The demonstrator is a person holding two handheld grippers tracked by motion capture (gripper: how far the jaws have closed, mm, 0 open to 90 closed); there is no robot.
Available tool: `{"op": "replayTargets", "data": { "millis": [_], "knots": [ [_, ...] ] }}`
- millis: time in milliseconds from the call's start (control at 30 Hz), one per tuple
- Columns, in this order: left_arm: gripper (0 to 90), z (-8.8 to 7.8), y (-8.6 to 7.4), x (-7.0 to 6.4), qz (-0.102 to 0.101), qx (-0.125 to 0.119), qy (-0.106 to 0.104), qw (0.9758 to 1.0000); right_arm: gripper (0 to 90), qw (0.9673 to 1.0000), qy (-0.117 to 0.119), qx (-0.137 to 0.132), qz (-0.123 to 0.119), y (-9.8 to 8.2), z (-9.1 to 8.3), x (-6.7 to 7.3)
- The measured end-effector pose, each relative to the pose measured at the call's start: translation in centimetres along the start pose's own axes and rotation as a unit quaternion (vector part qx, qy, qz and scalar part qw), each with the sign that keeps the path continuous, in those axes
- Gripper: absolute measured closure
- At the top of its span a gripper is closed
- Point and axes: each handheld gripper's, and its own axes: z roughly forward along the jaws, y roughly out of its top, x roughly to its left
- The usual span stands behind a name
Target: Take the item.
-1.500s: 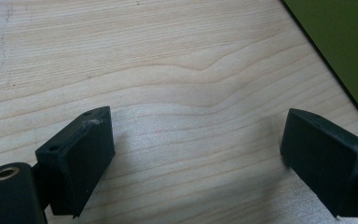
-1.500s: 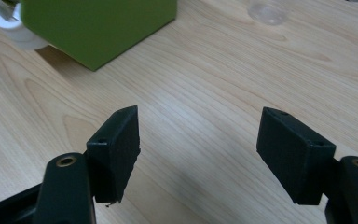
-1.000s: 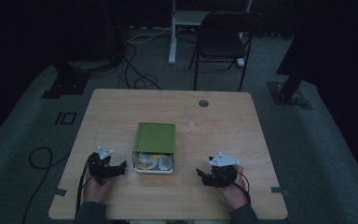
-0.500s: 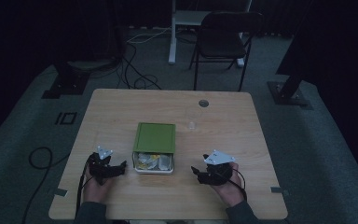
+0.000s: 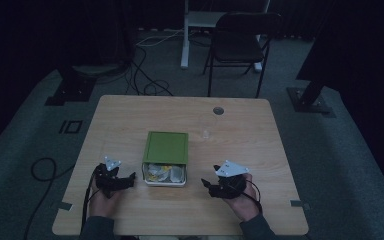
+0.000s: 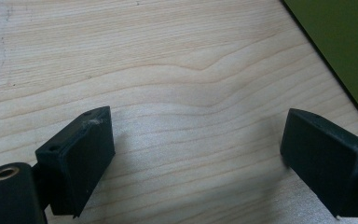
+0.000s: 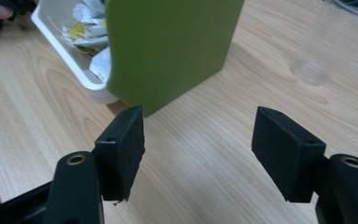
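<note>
A white box [image 5: 165,176] with a green lid [image 5: 166,147] sits mid-table; the lid is slid back, so the paper sachets [image 5: 160,172] show at the near end. My left gripper [image 5: 130,179] rests just left of the box, open over bare wood [image 6: 196,154], with the lid's edge [image 6: 345,42] at its upper right. My right gripper [image 5: 207,187] lies right of the box, pointing at it. It is open [image 7: 198,140]; its jaws have just been closing a little, with nothing between them. Ahead of it are the lid [image 7: 168,42] and the white rim [image 7: 65,51].
The wooden table [image 5: 240,145] has a cable hole [image 5: 218,110] at the back and a small clear disc [image 7: 310,72] right of the box. A black chair [image 5: 242,40] stands behind the table, and cables [image 5: 150,85] lie on the floor.
My right gripper has shifted a little left, toward the box. The left gripper and the box have not moved.
</note>
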Motion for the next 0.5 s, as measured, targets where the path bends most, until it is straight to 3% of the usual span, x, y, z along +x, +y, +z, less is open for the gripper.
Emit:
{"op": "replayTargets", "data": {
  "millis": [500],
  "knots": [
    [10.5,0.0,0.0,0.0,0.000,0.000,0.000,1.0000,43.6,0.9993,0.029,-0.013,-0.019,0.8,-0.1,1.5]
  ]
}}
